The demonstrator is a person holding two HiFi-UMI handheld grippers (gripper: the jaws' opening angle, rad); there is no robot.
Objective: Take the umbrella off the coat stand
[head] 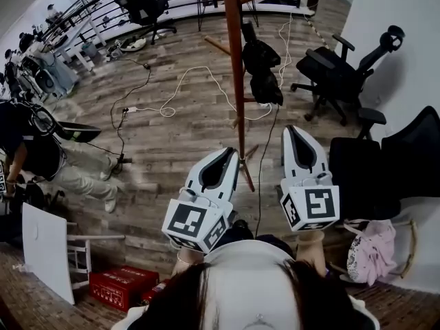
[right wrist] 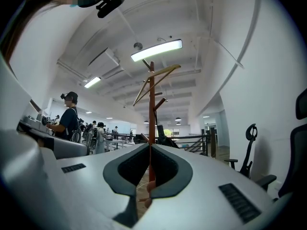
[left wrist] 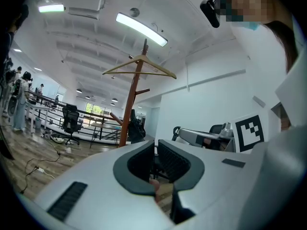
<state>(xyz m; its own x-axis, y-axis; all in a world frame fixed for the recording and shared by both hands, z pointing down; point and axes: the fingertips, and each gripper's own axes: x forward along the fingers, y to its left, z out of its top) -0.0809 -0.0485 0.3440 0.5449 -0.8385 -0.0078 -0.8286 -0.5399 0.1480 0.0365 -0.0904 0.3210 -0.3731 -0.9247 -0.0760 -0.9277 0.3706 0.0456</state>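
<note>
A tall wooden coat stand (head: 237,81) rises from the plank floor straight ahead. A folded black umbrella (head: 263,67) hangs from a peg on its right side. My left gripper (head: 230,155) is held level just left of the pole's foot, jaws shut and empty. My right gripper (head: 297,133) hovers right of the pole, also shut with nothing in it. In the left gripper view the stand (left wrist: 132,109) carries a wooden hanger (left wrist: 139,67) on top, with the dark umbrella (left wrist: 135,128) beside the pole. The right gripper view looks straight at the pole (right wrist: 152,109), well short of it.
Black office chairs stand at the right (head: 337,74), far back (head: 148,5) and near right (head: 392,170). White and black cables (head: 179,91) trail over the floor round the stand's base. A person (head: 41,150) sits at the left. A red box (head: 124,284), a white board (head: 45,249) and a pink bag (head: 375,249) lie near me.
</note>
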